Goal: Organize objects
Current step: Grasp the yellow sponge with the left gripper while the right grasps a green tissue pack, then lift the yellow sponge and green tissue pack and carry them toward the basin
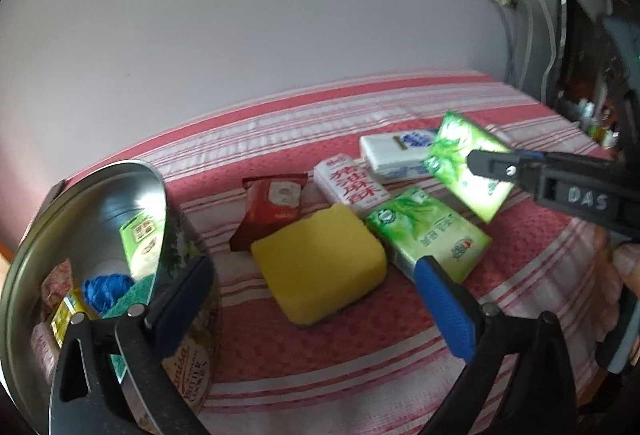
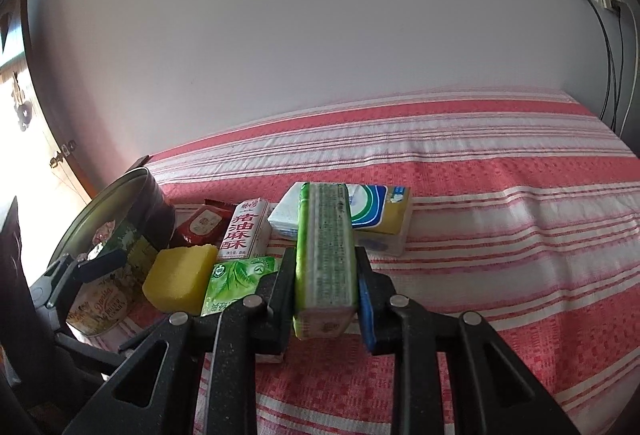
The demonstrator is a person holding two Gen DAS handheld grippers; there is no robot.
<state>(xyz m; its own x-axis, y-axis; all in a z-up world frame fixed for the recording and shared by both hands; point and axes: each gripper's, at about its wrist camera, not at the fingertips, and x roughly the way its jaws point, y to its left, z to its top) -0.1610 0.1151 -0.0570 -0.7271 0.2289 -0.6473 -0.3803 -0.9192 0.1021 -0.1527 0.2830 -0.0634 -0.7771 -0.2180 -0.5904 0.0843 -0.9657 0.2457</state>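
Right gripper (image 2: 326, 289) clamps a green tissue pack (image 2: 325, 255) edge-up above the red-and-white striped cloth (image 2: 500, 235); left gripper (image 1: 316, 299) gapes wide, empty.
Below lie one more green pack (image 1: 430, 231), one yellow sponge (image 1: 320, 267), two white packs — and a round metal cookie tin (image 1: 80, 227) at left.

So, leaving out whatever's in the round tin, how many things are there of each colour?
Green: 2, the held pack in the right gripper and the lying pack
Yellow: 1, the sponge
Red: 1, the packet
White with red characters: 1, the box
White and blue: 1, the tissue pack
Total: 6
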